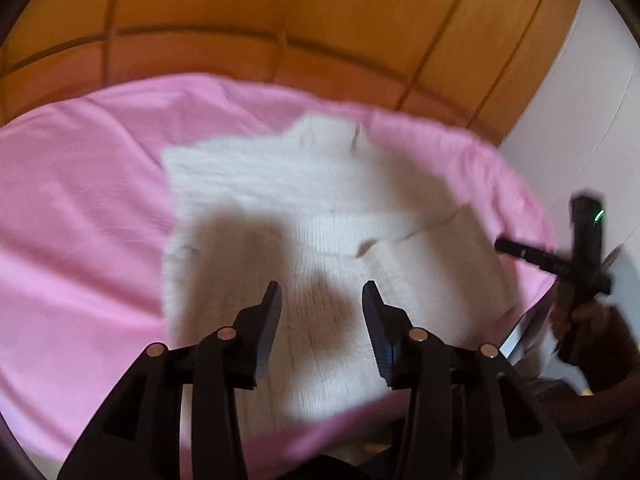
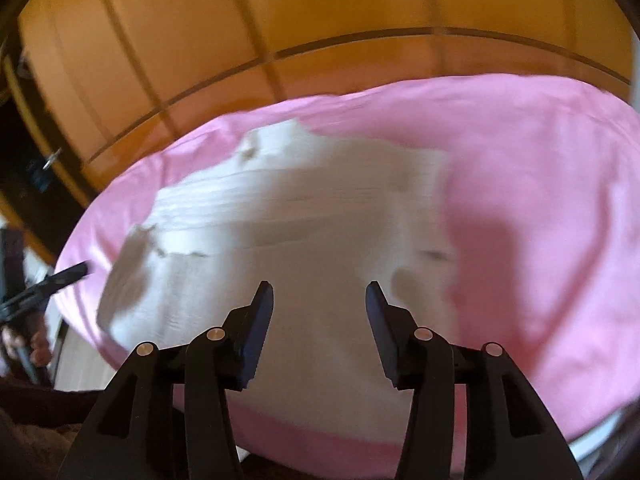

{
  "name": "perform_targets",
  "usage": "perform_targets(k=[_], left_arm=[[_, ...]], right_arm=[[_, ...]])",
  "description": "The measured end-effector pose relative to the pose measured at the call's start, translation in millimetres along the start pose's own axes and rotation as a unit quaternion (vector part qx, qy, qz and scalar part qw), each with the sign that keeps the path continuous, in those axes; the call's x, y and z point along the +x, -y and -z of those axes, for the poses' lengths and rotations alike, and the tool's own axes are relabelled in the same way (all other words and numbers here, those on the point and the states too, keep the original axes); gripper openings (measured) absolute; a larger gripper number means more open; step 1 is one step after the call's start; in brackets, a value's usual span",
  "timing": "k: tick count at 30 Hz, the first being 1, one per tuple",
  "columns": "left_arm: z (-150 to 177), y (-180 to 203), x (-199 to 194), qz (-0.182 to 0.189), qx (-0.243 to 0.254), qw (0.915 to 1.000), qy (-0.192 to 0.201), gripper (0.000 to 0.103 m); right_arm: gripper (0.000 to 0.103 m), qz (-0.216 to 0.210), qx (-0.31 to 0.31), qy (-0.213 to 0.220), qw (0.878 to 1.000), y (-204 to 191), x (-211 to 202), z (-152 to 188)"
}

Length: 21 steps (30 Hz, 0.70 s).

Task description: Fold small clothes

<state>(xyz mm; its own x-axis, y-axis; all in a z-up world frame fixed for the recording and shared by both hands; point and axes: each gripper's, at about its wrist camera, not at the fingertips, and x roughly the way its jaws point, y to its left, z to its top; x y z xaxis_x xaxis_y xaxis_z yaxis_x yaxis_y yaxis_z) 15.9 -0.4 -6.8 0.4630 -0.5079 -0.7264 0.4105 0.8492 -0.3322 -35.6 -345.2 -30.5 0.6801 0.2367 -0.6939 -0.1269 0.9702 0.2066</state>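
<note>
the white knit top (image 1: 312,208) looks soft, light and floppy; both hand-held grippers (image 1: 322,320) (image 2: 320,316) hover spread; pinch a hem corner, though blurred.

Setting: a home interior, most likely a bedroom. Evidence: a pink sheet (image 1: 80,200) covers a soft, rumpled surface that reads as a bed, with a white knit garment (image 1: 280,208) lying on it. Behind it stands orange-brown wooden panelling (image 1: 280,8) with dark seams, resembling wardrobe doors, beside a plain white wall (image 1: 580,100).
</note>
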Motion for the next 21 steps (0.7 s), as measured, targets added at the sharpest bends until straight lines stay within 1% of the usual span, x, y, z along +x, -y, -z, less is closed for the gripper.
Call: perform_targets(k=[1,2,4,5,6,7,8,9,12,14,17,19,21], left_arm=[[-4,1,18,0.001,0.006,0.9998,-0.02,0.041],[-5,0,26,-0.001,0.008,0.9995,-0.03,0.041],[-4,-2,47,-0.02,0.004,0.9985,-0.052,0.037],[0,-4,52,-0.015,0.003,0.9981,-0.06,0.033],[0,-5,54,-0.019,0.003,0.9981,-0.059,0.014],[3,-5,55,-0.028,0.006,0.998,-0.056,0.006],[5,-6,52,-0.026,0.004,0.9985,-0.048,0.005],[5,-4,49,-0.022,0.0,0.9991,-0.036,0.004],[5,-4,29,-0.012,-0.007,0.9999,0.001,0.003],[-2,-3,12,-0.003,-0.016,0.9993,0.034,0.003],[-15,-4,-2,-0.002,-0.021,0.9974,0.069,0.003],[-22,-4,1,-0.009,-0.019,0.9969,0.075,0.004],[-28,-5,18,-0.029,-0.017,0.9972,0.066,0.004]], right_arm=[[0.047,-0.002,-0.015,-0.007,1.0,-9,11,-3],[0.047,0.003,-0.031,-0.016,0.999,-21,26,-6],[0.047,-0.001,-0.042,-0.034,0.999,-31,47,-8],[0.044,0.003,-0.049,-0.045,0.998,-37,61,-8],[0.03,0.007,-0.055,-0.055,0.997,-38,71,-6],[0.013,0.015,-0.065,-0.068,0.995,-41,81,-3],[0.007,0.022,-0.074,-0.07,0.995,-41,84,-1],[0.005,0.025,-0.079,-0.068,0.994,-43,84,0],[0.003,0.022,-0.077,-0.053,0.995,-44,71,-2],[0.003,0.019,-0.079,-0.03,0.996,-46,56,-8],[0.0,0.017,-0.076,0.009,0.997,-45,34,-21],[0.0,0.017,-0.076,0.026,0.997,-46,29,-30],[0.0,0.024,-0.076,0.028,0.996,-46,37,-37]])
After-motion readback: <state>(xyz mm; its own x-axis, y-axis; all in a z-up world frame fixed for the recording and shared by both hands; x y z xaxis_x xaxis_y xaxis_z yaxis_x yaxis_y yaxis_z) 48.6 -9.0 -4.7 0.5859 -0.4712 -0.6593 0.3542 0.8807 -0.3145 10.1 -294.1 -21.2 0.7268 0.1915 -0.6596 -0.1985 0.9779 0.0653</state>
